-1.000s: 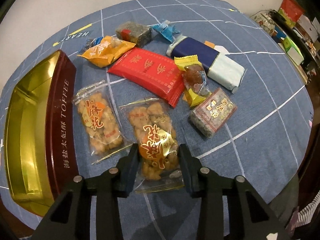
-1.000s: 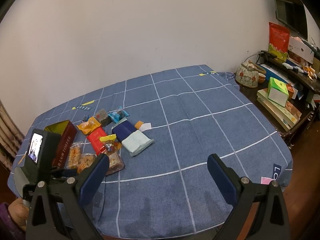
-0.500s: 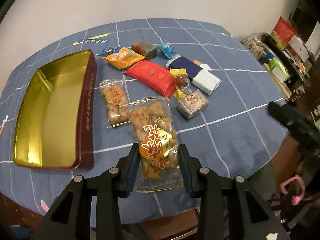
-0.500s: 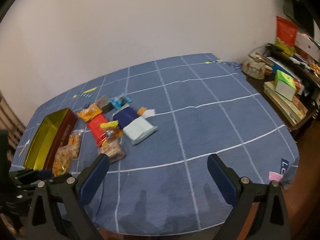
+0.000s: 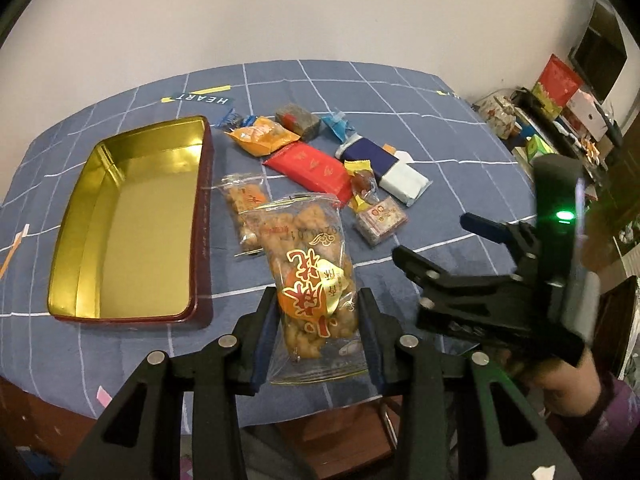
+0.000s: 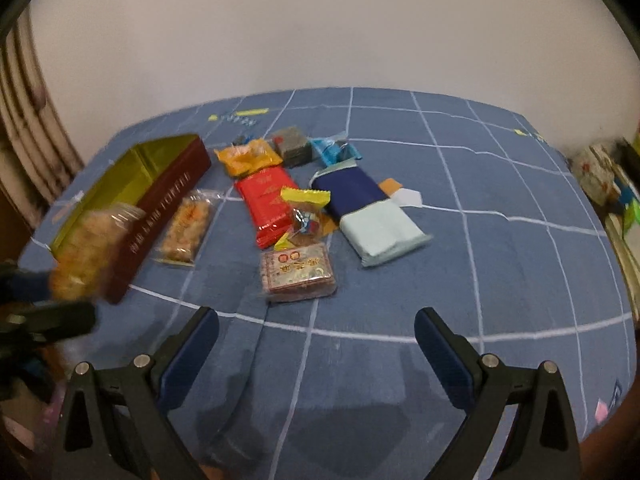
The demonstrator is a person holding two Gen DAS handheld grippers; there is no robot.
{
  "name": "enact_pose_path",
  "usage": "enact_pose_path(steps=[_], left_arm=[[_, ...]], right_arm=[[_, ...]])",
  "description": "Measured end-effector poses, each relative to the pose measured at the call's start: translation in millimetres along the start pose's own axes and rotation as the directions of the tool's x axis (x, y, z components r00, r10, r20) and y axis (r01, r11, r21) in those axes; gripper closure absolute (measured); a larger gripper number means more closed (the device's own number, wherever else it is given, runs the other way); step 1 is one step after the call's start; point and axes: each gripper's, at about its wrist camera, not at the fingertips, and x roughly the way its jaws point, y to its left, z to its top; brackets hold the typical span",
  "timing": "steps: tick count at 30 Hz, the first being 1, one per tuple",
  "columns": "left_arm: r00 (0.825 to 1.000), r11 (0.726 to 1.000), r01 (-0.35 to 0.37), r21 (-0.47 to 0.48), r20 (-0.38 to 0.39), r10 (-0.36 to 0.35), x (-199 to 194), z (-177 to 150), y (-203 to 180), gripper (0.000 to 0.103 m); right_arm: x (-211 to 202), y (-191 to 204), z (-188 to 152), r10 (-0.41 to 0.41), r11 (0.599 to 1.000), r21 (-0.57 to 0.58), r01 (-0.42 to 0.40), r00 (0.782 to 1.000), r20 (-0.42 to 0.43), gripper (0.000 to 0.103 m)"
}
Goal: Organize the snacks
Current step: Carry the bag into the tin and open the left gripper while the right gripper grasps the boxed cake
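Note:
My left gripper [image 5: 318,320] is shut on a clear bag of fried dough twists [image 5: 312,268] and holds it above the table's near edge. The bag shows blurred at the left of the right wrist view [image 6: 86,248], beside the open gold-lined red tin [image 5: 124,220]. The tin also shows in the right wrist view [image 6: 160,196]. My right gripper [image 6: 316,344] is open and empty over the near table, facing a small boxed snack [image 6: 296,272]. It appears at the right of the left wrist view [image 5: 436,240]. A second twist bag [image 5: 244,208] lies by the tin.
Snacks lie in a cluster on the blue checked tablecloth [image 6: 480,280]: a red pack [image 6: 268,200], orange bag [image 6: 248,158], navy and pale green packs [image 6: 368,212], yellow-wrapped candy [image 6: 304,212]. A cluttered shelf [image 5: 560,120] stands at the right.
My left gripper has lifted the twist bag off the table and drawn back. My right gripper has swung left and lower, toward the snack cluster.

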Motion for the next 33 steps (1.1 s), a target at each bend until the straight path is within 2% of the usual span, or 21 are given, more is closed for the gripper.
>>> enact_pose_path(steps=[2,11,13,15,16,17,19,25,33], left_arm=[[1.0,1.0,-0.003,-0.005,0.004,0.003,-3.1,-0.6,1.7,0.068],[1.0,1.0,-0.002,-0.019,0.014,0.003,-11.6,1.8,7.6,0.068],[1.0,1.0,-0.002,-0.023,0.016,0.003,-12.6,2.4,8.8,0.068],[1.0,1.0,0.002,-0.031,0.018,-0.001,-14.0,4.0,10.4,0.068],[1.0,0.999,0.004,-0.036,0.02,-0.003,-15.4,4.6,11.5,0.068],[1.0,0.999,0.004,-0.039,0.023,-0.003,-16.7,5.3,12.4,0.068],[0.999,0.999,-0.001,-0.04,0.032,0.002,-20.6,6.7,14.4,0.068],[0.998,0.998,-0.014,-0.06,0.058,0.018,-35.7,13.0,29.4,0.068],[0.994,0.992,-0.087,-0.092,0.063,0.093,-40.5,32.1,76.2,0.068]], right_arm=[[9.7,1.1,2.7,-0.024,1.0,-0.012,0.024,1.0,-0.003,0.003],[38.8,6.5,9.7,-0.043,0.998,-0.035,0.043,0.999,-0.013,0.003],[47.9,4.3,9.2,-0.02,0.999,-0.028,0.019,0.999,-0.026,0.003],[53.2,2.5,7.0,-0.016,0.999,-0.028,0.015,0.999,-0.032,0.022],[51.0,4.1,7.2,-0.032,0.998,-0.052,0.031,0.999,-0.012,0.046],[49.8,3.1,8.0,-0.036,0.998,-0.053,0.035,0.999,-0.019,0.053],[45.1,-5.3,7.1,0.008,1.0,-0.007,-0.008,1.0,-0.021,0.054],[18.4,-10.3,1.9,0.01,1.0,0.013,-0.01,1.0,-0.018,0.055],[-34.4,-19.6,-8.5,0.023,0.996,0.089,-0.025,0.999,0.026,0.055]])
